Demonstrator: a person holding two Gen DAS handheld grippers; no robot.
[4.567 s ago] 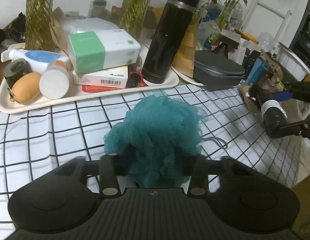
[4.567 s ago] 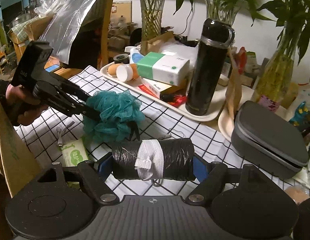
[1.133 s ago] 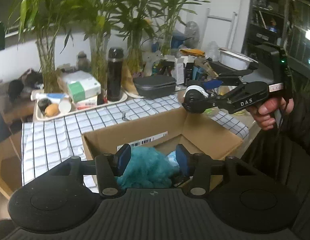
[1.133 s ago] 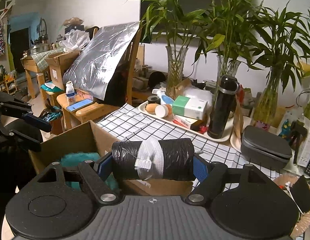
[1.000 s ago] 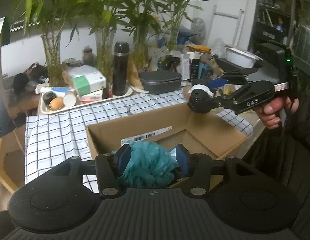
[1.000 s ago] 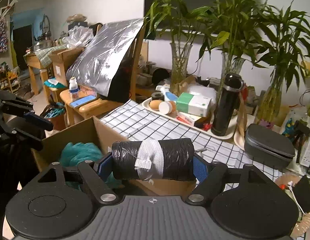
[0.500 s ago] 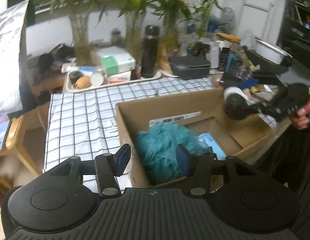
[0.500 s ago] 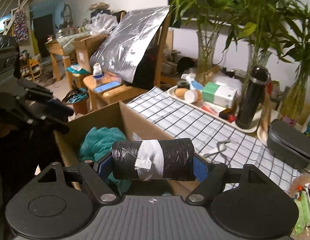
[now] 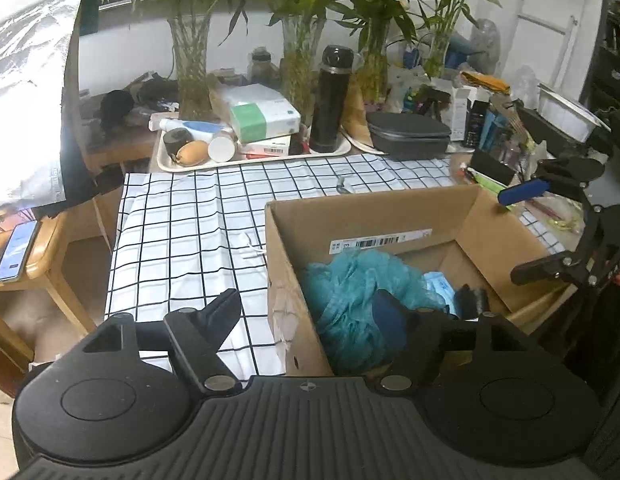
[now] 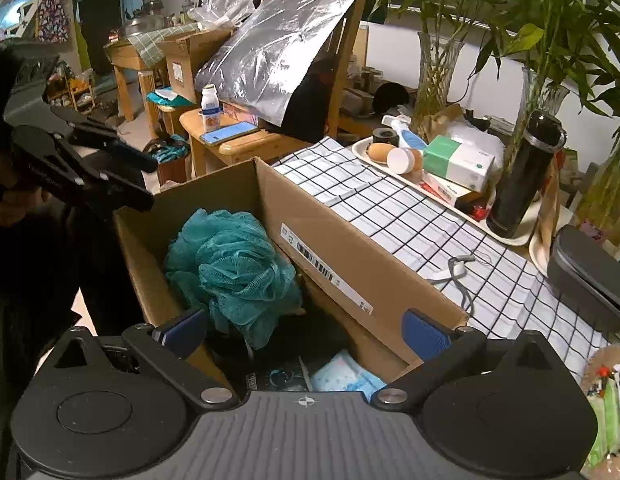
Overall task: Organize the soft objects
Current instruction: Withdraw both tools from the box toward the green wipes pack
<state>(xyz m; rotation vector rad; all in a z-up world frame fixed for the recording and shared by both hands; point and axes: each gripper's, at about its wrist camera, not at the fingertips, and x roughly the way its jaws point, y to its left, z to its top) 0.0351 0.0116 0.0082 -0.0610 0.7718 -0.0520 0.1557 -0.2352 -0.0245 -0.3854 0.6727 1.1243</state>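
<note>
1. Left claw (image 9: 310, 312): jaws opening, nothing gripped, poised over near left corner of cardboard box (image 9: 390, 212).
2. Right claw (image 10: 305, 332): jaws opening wide, empty, above same box.
3. Teal mesh sponge (image 10: 229, 260): resting inside box, left half.
4. Black roll (image 9: 472, 300): down inside box, right of sponge.
5. Box: beside checkered counter (image 9: 181, 224), right of it.
</note>
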